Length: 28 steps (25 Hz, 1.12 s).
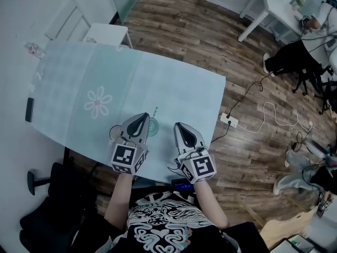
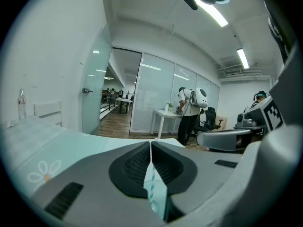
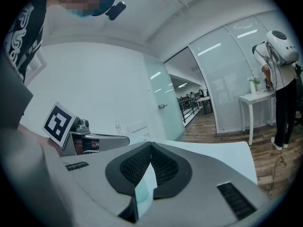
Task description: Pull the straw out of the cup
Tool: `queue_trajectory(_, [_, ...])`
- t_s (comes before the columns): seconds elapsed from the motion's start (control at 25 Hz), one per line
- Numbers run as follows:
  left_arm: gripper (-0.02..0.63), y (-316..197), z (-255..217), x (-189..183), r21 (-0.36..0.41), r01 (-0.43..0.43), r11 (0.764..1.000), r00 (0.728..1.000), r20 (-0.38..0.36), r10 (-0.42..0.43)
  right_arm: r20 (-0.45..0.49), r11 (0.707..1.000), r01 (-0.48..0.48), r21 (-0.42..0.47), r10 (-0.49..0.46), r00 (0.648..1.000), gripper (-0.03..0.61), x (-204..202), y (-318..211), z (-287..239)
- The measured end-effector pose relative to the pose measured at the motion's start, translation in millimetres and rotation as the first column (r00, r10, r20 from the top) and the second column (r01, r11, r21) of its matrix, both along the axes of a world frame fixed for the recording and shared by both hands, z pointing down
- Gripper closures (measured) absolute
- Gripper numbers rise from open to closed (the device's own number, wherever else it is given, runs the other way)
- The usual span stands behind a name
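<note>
A clear cup (image 1: pixel 153 127) with a striped straw (image 1: pixel 155 112) stands near the front edge of the table (image 1: pixel 174 83), which has a pale blue cloth over it. My left gripper (image 1: pixel 140 118) sits just left of the cup and hides part of it; its jaws meet at the tips with nothing between them. In the left gripper view (image 2: pixel 151 144) the straw (image 2: pixel 152 182) and cup (image 2: pixel 158 197) show through the gap below the tips, beyond the jaws. To the right of the cup and apart from it, my right gripper (image 1: pixel 181 126) (image 3: pixel 151 144) is shut and empty.
A dark phone (image 1: pixel 29 109) lies at the table's left edge and a small bottle (image 1: pixel 32 49) at the far left corner. A white stool (image 1: pixel 108 33) stands behind the table. A power strip (image 1: pixel 229 120) with cables lies on the wooden floor to the right.
</note>
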<state>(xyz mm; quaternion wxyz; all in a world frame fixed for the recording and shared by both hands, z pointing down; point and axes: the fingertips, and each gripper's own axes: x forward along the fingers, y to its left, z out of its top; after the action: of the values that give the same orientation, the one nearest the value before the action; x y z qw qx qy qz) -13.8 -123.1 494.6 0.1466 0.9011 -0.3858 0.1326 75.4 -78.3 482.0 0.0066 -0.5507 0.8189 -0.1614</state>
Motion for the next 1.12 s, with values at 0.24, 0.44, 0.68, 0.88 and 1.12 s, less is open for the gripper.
queue_trajectory(0.24, [0.554, 0, 15, 7, -0.027, -0.024, 0.999, 0.999, 0.025, 0.025, 0.012, 0.999, 0.037, -0.032, -0.037, 0.999, 0.566, -5, -4, 13])
queue_trajectory(0.44, [0.529, 0, 22, 16, -0.033, -0.049, 0.998, 0.998, 0.047, 0.050, 0.014, 0.997, 0.046, -0.054, -0.045, 0.999, 0.565, -4, -8, 19])
queue_trajectory(0.68, [0.529, -6, 26, 25, -0.016, -0.069, 0.997, 0.995, 0.070, 0.070, 0.022, 0.997, 0.046, -0.068, -0.044, 0.999, 0.565, 2, -15, 27])
queue_trajectory(0.88, [0.517, -12, 19, 32, 0.016, -0.082, 0.997, 0.993, 0.092, 0.080, 0.026, 0.996, 0.045, -0.083, -0.043, 0.999, 0.565, 5, -18, 30])
queue_trajectory(1.12, [0.517, -16, 21, 35, 0.017, -0.092, 0.996, 0.991, 0.104, 0.089, 0.033, 0.995, 0.041, -0.089, -0.038, 0.999, 0.566, 7, -23, 34])
